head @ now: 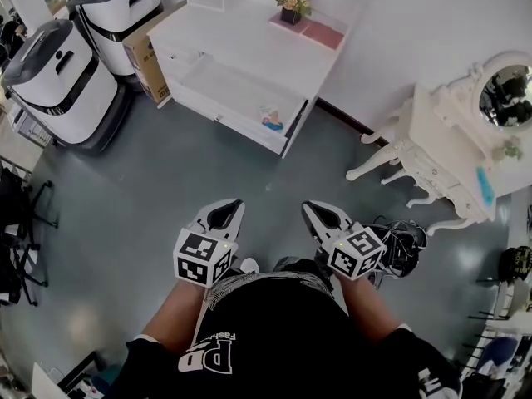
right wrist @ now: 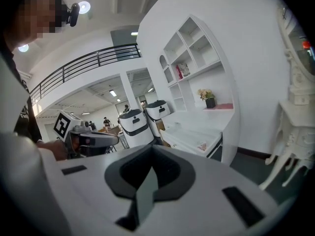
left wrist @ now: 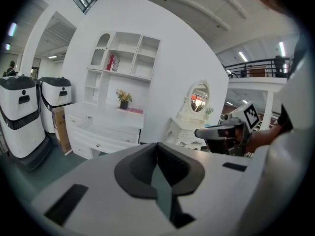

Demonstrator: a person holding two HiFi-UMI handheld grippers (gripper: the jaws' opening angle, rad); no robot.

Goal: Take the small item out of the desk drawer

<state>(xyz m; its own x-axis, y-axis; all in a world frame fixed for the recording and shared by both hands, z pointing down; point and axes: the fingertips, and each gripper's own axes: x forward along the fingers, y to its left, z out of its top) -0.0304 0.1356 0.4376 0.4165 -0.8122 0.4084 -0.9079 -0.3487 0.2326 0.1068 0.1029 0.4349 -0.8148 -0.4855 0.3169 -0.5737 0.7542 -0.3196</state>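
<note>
Floor (head: 174, 181) open to desk drawer (head: 243, 96) edge, left gripper (head: 231, 209) and right gripper (head: 312, 211) jaws closed

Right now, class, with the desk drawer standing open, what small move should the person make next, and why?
Probably step closer to the desk and carry the right claw toward the drawer. The small item lies at the drawer's right end in the head view, while the right claw and left claw are shut, empty and well short of it, over the floor.
</note>
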